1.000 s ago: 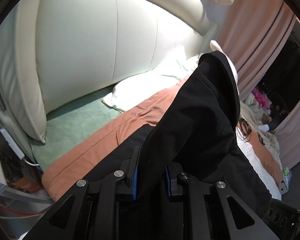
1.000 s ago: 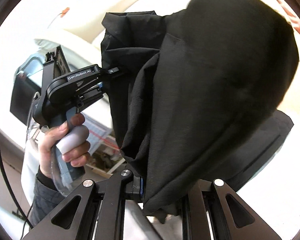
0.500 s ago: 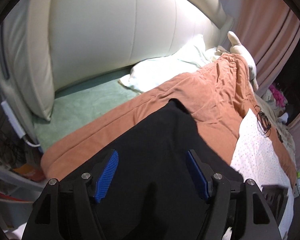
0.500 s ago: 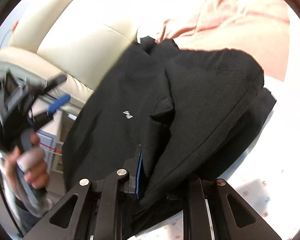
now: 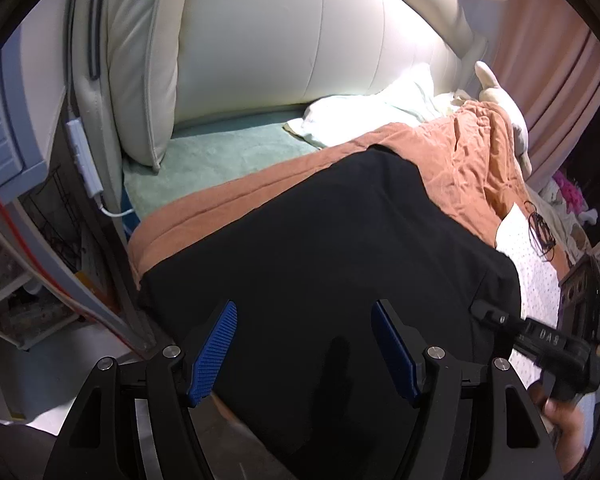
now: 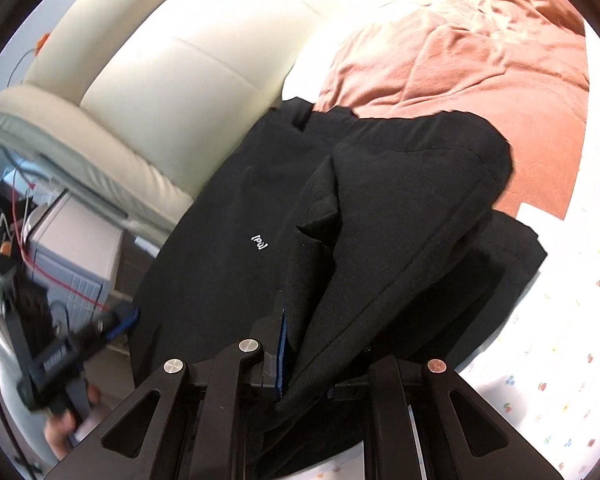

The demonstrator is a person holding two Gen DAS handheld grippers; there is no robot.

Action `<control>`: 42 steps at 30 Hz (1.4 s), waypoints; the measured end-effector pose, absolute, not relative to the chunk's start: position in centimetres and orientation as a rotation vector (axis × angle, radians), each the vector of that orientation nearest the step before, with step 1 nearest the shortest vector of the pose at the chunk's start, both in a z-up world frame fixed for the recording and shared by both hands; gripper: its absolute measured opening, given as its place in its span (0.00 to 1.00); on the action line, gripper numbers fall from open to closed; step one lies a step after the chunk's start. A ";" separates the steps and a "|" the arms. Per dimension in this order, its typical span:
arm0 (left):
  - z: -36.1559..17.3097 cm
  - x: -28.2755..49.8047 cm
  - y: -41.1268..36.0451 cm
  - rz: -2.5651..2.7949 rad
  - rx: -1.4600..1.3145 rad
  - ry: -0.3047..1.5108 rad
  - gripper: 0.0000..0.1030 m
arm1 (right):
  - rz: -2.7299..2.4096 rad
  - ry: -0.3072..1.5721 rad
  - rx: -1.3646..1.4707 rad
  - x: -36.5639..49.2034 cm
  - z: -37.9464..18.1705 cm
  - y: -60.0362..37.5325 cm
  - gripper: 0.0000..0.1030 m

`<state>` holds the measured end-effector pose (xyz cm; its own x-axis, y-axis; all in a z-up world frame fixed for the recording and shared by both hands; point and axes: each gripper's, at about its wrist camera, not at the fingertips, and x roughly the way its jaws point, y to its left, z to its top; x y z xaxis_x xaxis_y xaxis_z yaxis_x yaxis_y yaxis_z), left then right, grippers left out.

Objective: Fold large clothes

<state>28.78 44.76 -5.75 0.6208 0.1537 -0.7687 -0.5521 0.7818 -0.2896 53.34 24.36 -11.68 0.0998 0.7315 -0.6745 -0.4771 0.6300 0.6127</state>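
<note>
On the bed (image 5: 228,200), the right hand-held gripper (image 6: 320,368) pinches the black garment (image 6: 380,220).

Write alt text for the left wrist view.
The left gripper hangs open, blue-padded fingers apart, over a black garment spread flat on an orange blanket. A cream headboard rises behind; the right gripper shows at the garment's right edge.

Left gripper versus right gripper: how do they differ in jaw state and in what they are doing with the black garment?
The left gripper has its blue pads spread wide with no cloth pinched between them; the right gripper is shut on a fold of the black garment. The left gripper's jaws have just been opening; the right's have kept their clamp. Both are black, hand-held, and point down at the same garment lying on the bed.
</note>
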 end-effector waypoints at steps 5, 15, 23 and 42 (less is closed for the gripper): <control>-6.8 28.9 43.5 0.468 -0.474 0.839 0.70 | 0.872 1.239 0.254 52.7 -14.2 23.8 0.19; -7.0 26.9 44.3 0.514 -0.506 0.843 0.70 | 0.921 1.279 0.234 50.6 -14.5 24.3 0.23; -6.6 25.7 43.8 0.529 -0.516 0.845 0.78 | 0.756 1.171 0.157 51.9 -10.6 21.4 0.51; -9.2 25.6 39.4 0.548 -0.450 0.937 0.87 | 0.735 1.101 -0.124 50.2 -11.6 24.1 0.51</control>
<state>25.55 39.43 -9.20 0.4752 0.2426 -0.8457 -0.6179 0.7764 -0.1245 50.24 24.11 -11.61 0.2458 0.4781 -0.8432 -0.5955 0.7609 0.2578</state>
